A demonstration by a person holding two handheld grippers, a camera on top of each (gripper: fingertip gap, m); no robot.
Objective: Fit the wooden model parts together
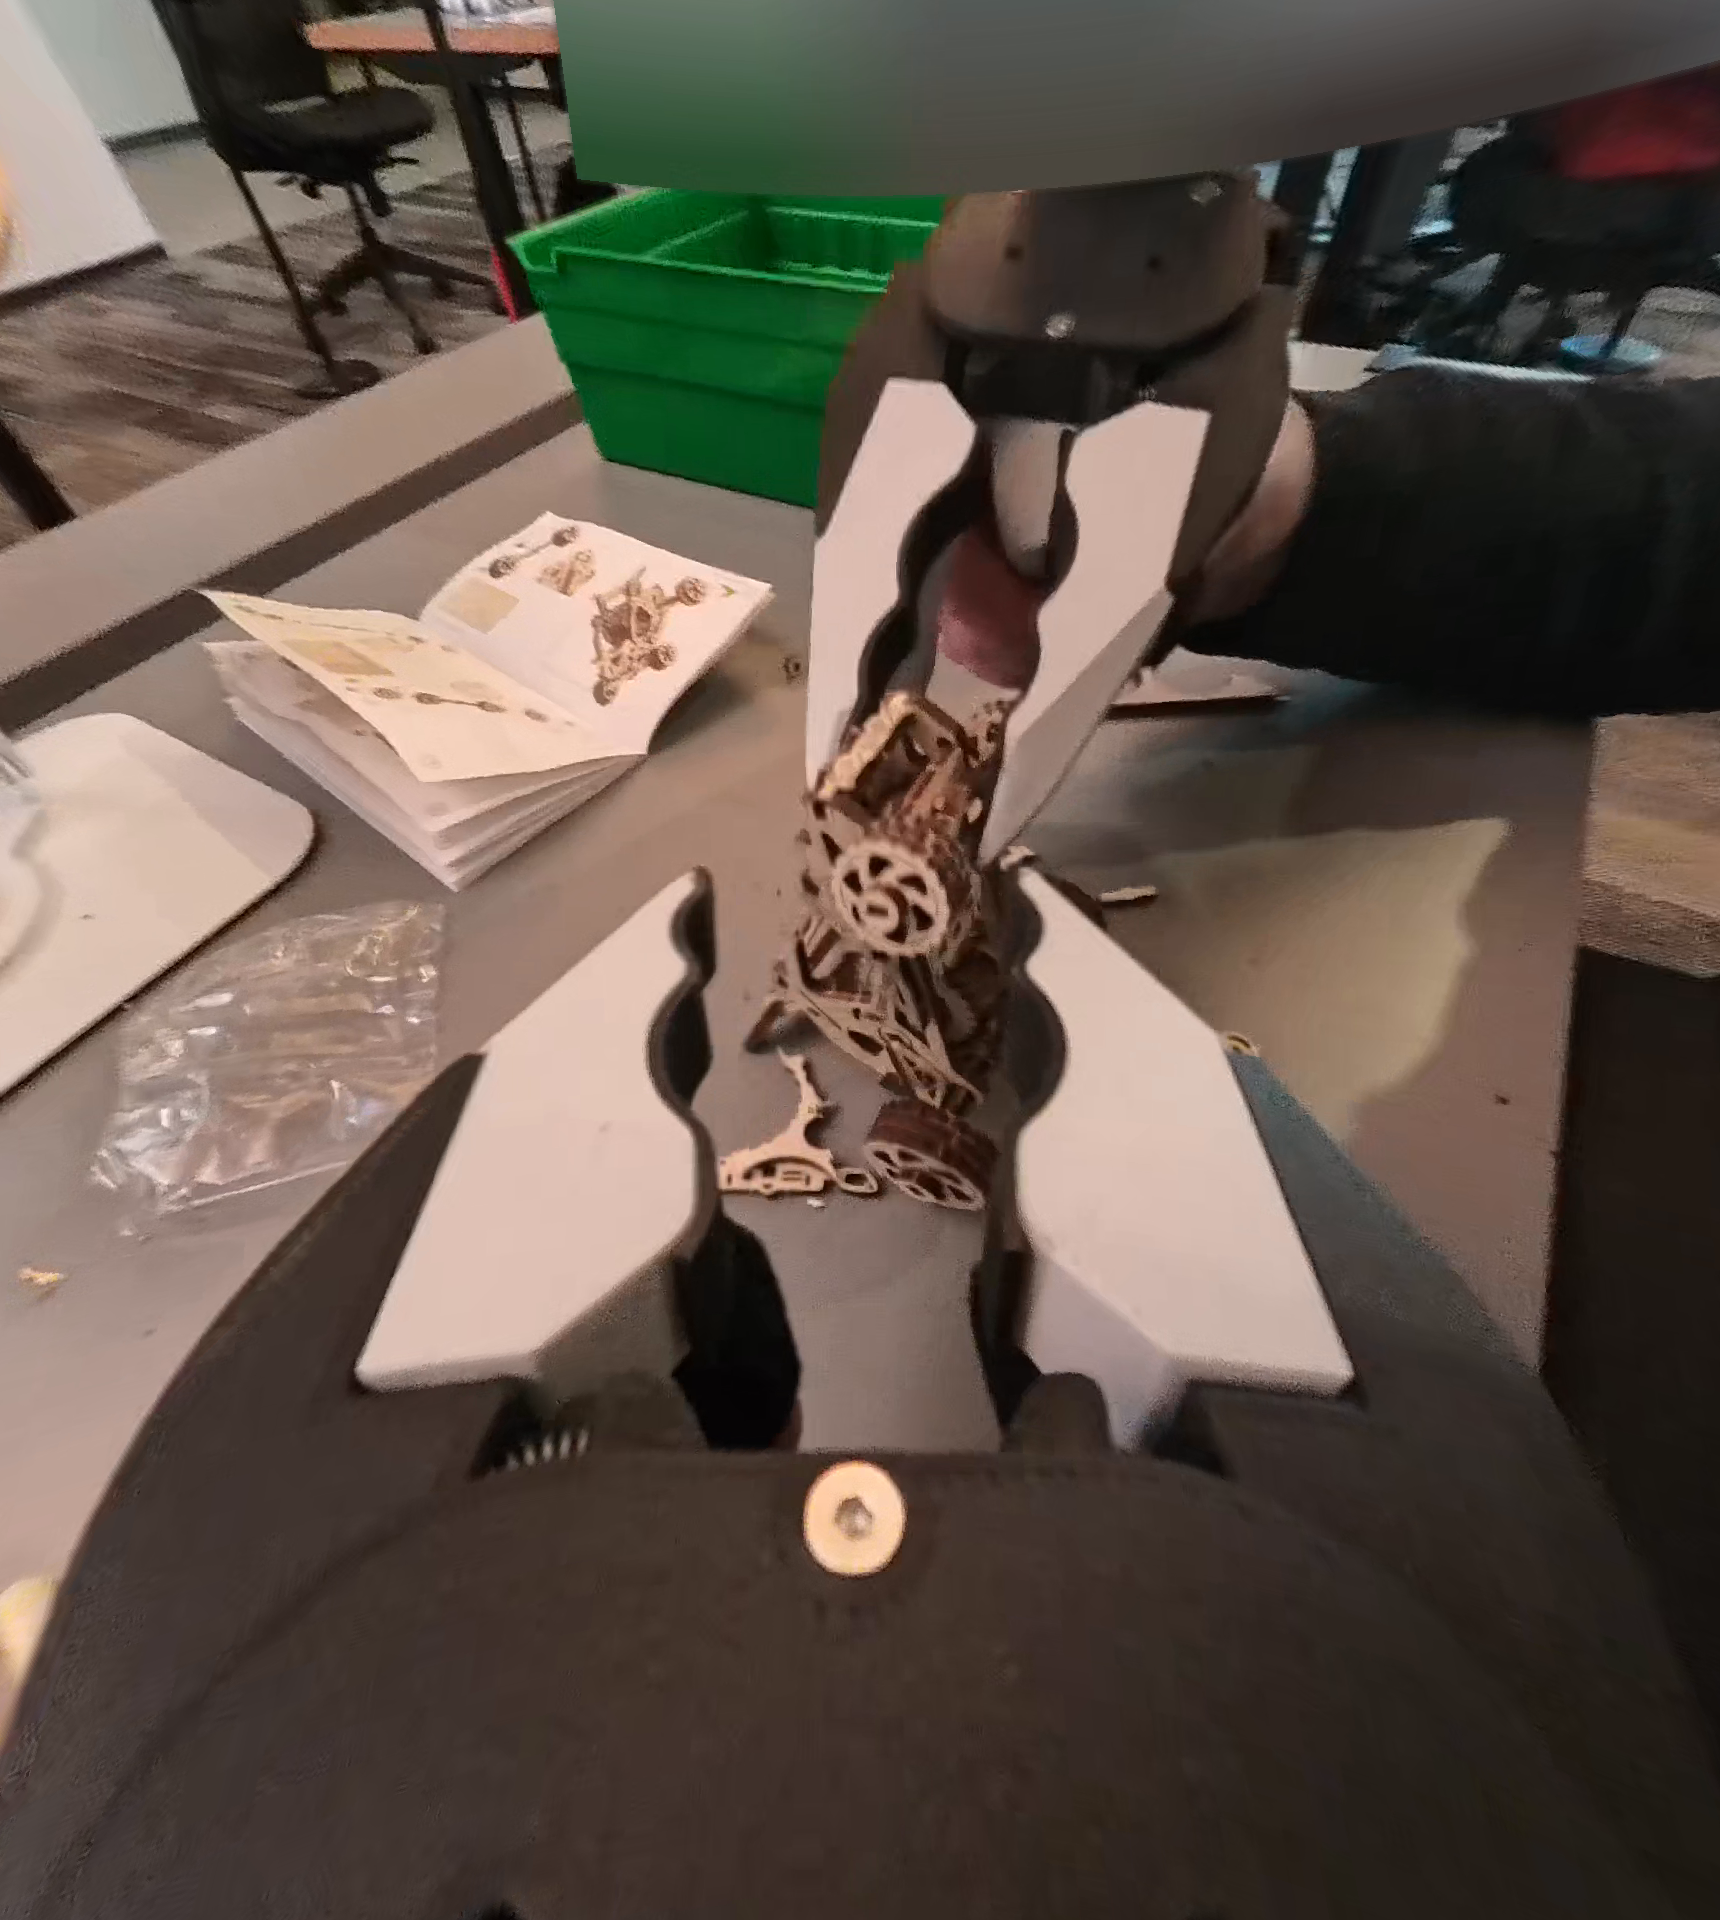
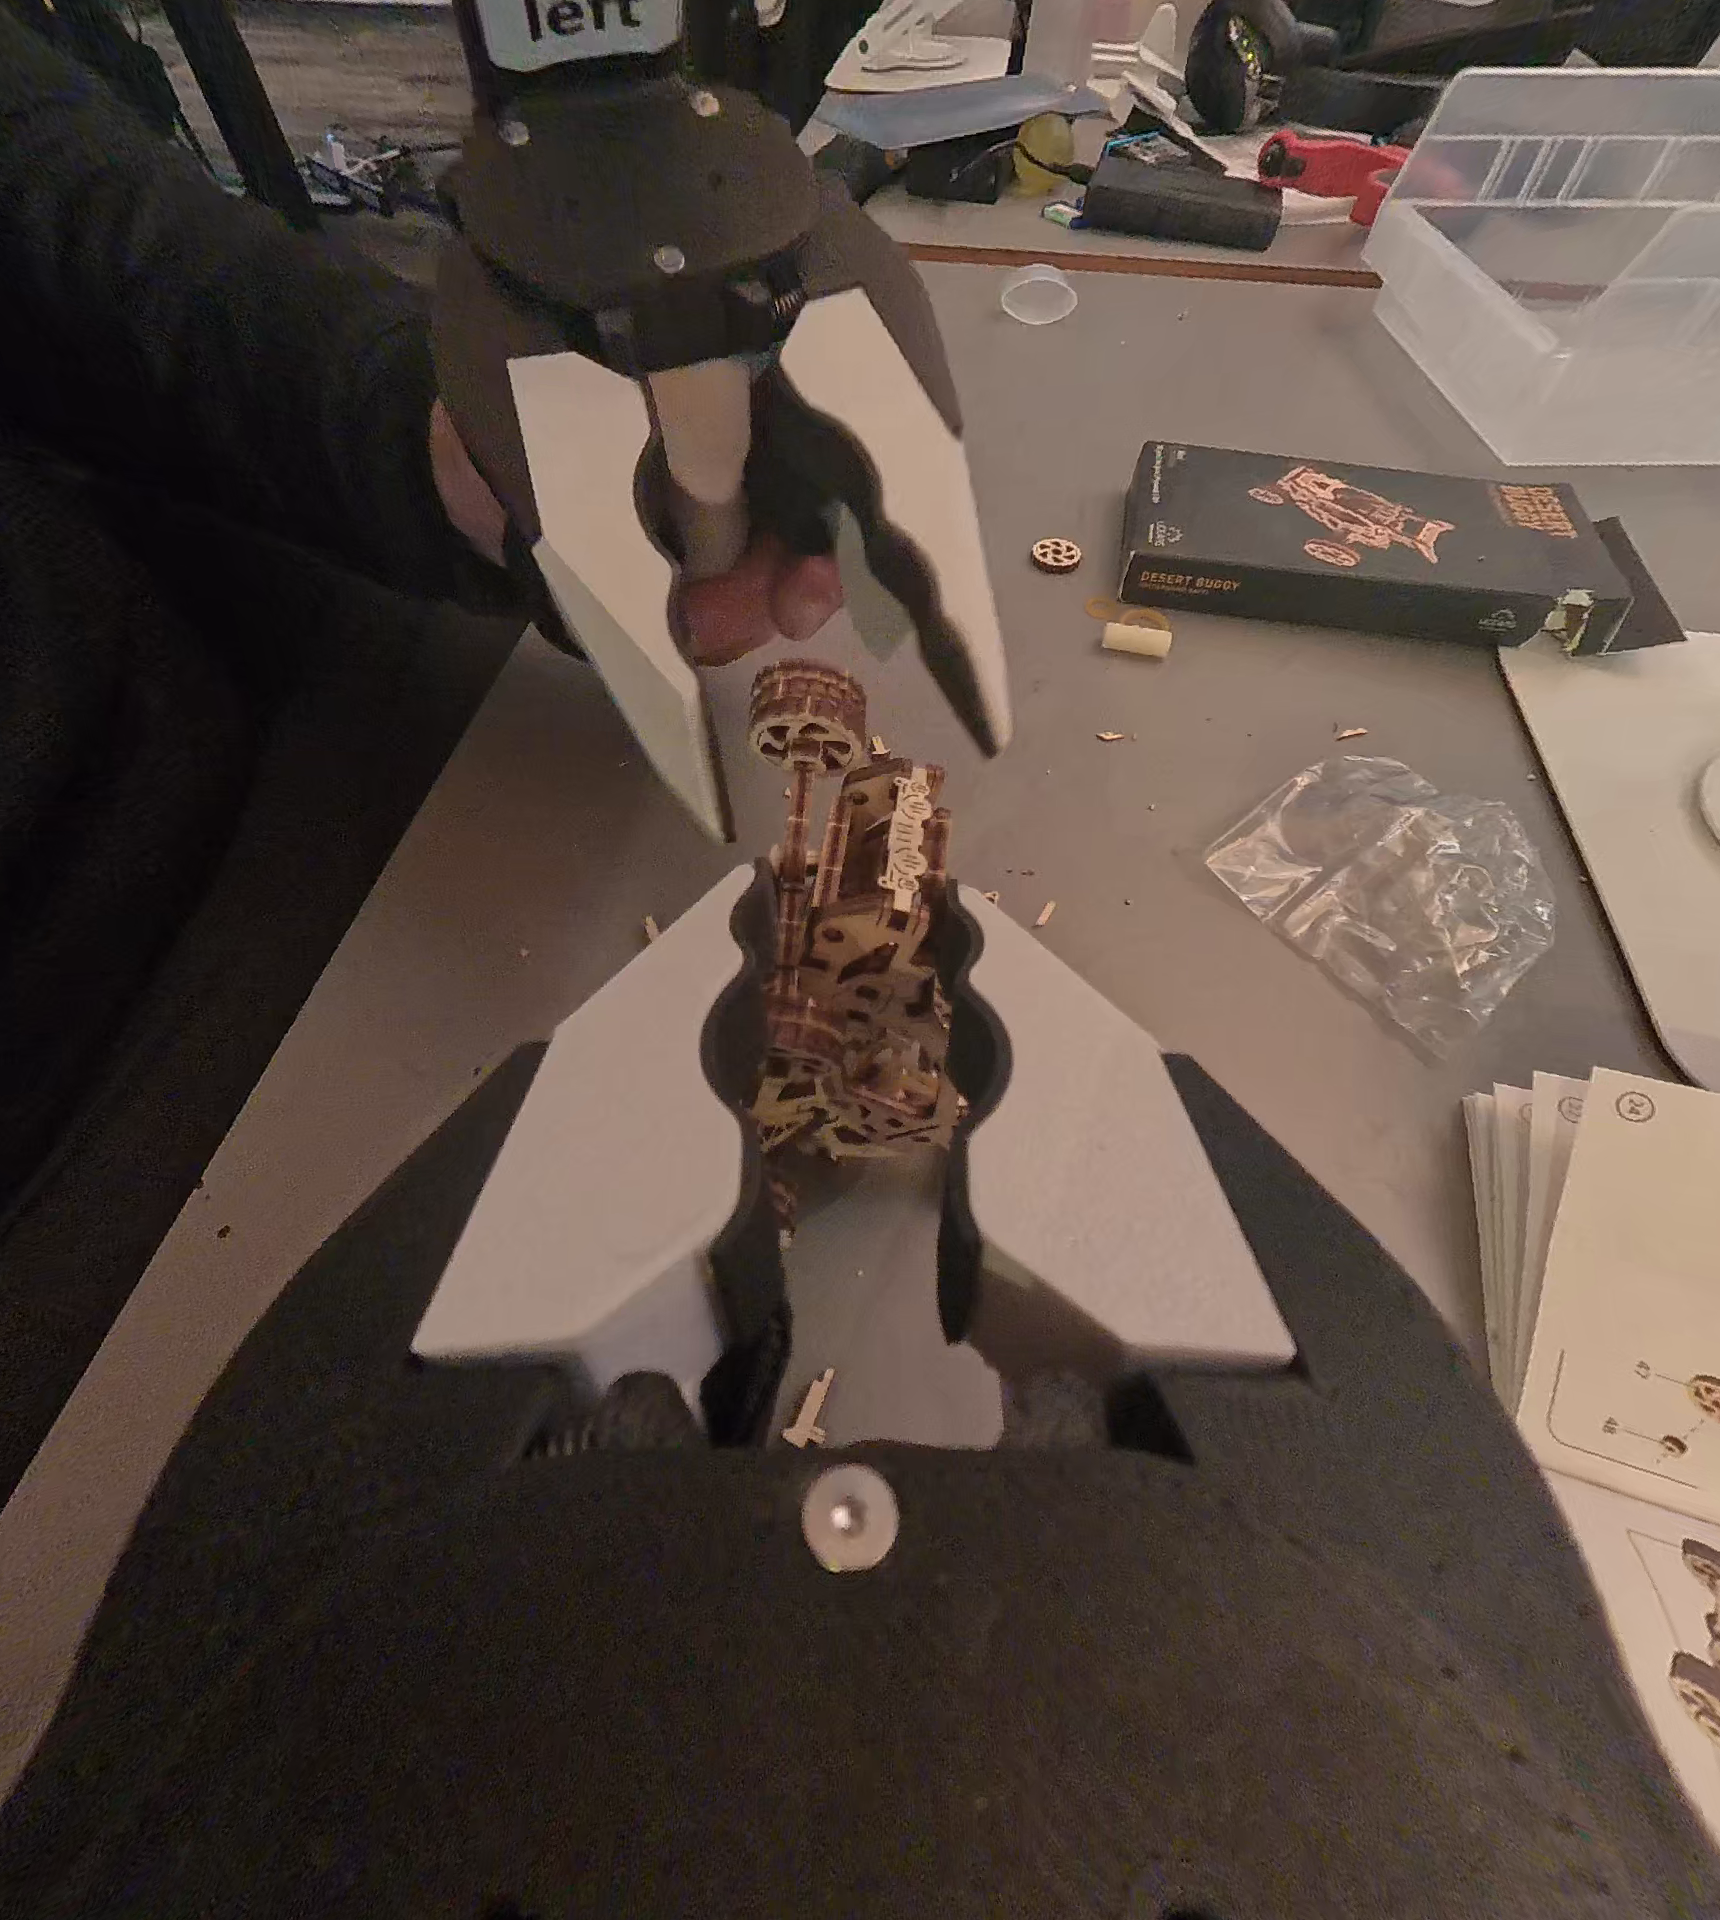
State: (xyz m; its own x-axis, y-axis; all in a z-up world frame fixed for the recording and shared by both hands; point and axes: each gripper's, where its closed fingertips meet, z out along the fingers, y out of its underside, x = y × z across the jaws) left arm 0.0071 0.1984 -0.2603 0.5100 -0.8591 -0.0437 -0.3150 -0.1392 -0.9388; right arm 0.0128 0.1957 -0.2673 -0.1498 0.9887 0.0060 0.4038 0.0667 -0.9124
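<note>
Between the right gripper's [image 2: 856, 894] clamped white wedge fingers, a lacy laser-cut wooden model [image 2: 861, 997]; left gripper [image 1: 861, 894] spread wide.

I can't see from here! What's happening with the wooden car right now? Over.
Right hand-held gripper shut on wooden car, nose down. Left hand-held gripper open around its wheel end. Loose wooden piece on table below.

An open instruction booklet [image 1: 482, 686] lies on the grey table [image 1: 1303, 956], with a crumpled clear plastic bag [image 1: 264, 1049] nearer and a green bin [image 1: 721, 322] farther back. A dark cardboard box [image 2: 1355, 551] lies far right, beyond it a clear plastic organiser [image 2: 1614, 260].
</note>
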